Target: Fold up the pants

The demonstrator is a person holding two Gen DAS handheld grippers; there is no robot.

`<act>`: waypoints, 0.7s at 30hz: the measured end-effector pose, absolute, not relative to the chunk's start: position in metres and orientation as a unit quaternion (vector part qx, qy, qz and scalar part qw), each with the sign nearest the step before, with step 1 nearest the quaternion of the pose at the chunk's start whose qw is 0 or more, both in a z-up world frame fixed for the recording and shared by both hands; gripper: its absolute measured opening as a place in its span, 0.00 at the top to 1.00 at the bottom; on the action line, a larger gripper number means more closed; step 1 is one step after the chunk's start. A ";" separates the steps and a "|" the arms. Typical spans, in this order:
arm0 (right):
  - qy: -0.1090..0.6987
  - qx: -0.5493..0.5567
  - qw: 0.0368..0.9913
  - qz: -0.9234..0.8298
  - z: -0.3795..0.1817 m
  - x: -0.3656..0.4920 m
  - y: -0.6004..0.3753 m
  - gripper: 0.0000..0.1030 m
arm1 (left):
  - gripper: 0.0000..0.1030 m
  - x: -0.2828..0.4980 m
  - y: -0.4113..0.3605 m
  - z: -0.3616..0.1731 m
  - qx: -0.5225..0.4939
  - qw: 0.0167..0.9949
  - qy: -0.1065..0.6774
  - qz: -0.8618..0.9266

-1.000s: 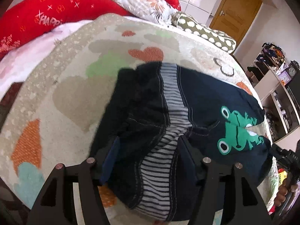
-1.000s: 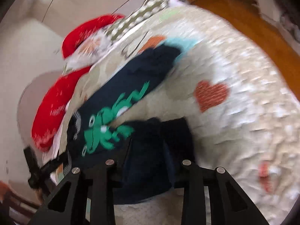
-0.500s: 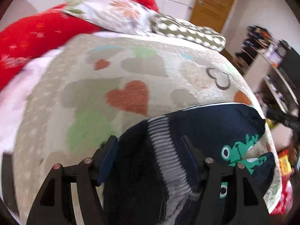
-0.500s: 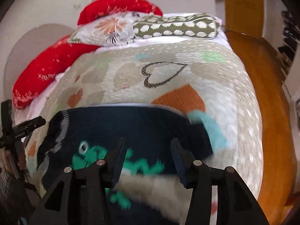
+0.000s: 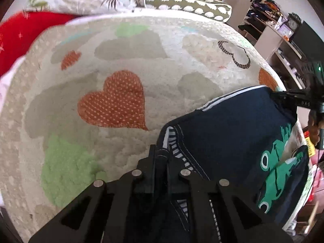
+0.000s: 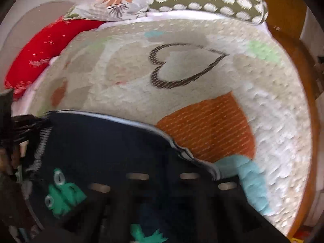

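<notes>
Left wrist view: we clamp the left gripper (image 5: pixel 167 158) on the pants (image 5: pixel 228 133) at their striped waistband; the right gripper (image 6: pixel 166 182), blurred, has just closed on the far-right edge. Pants lie near on the bed (image 5: pixel 141 64). Next, we judge: carry both corners across to fold.

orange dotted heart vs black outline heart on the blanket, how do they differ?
The orange dotted heart is a filled patch with pale dots; the black outline heart is only a dark dotted contour around pale fabric. The orange one lies near the pants; the outline one lies farther up, toward the pillows. Both are flat on the same blanket.
</notes>
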State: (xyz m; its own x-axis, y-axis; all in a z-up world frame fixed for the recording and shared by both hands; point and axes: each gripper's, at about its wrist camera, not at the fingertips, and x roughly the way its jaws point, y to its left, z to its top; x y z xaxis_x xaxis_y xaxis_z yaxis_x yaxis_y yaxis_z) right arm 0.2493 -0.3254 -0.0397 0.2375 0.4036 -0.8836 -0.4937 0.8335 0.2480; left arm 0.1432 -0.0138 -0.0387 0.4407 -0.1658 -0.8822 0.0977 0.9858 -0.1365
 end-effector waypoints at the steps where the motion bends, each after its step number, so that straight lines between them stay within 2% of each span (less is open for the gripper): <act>1: 0.543 -0.038 0.789 0.284 -0.037 0.248 -0.327 0.97 | 0.93 0.140 -0.014 -0.034 -0.031 0.852 0.518 -0.074; 8: 0.494 -0.024 0.821 0.285 0.013 0.206 -0.341 0.97 | 0.93 0.080 -0.021 0.030 -0.042 0.891 0.446 -0.072; 13: 0.452 -0.028 0.839 0.300 0.047 0.135 -0.359 0.97 | 0.93 0.003 -0.033 0.057 -0.042 0.911 0.403 -0.080; 17: 0.441 -0.013 0.841 0.314 0.048 0.074 -0.374 0.97 | 0.93 -0.050 -0.041 0.048 -0.041 0.917 0.391 -0.060; 21: 0.449 0.005 0.834 0.321 0.026 0.014 -0.385 0.97 | 0.92 -0.088 -0.053 0.015 -0.046 0.907 0.418 -0.036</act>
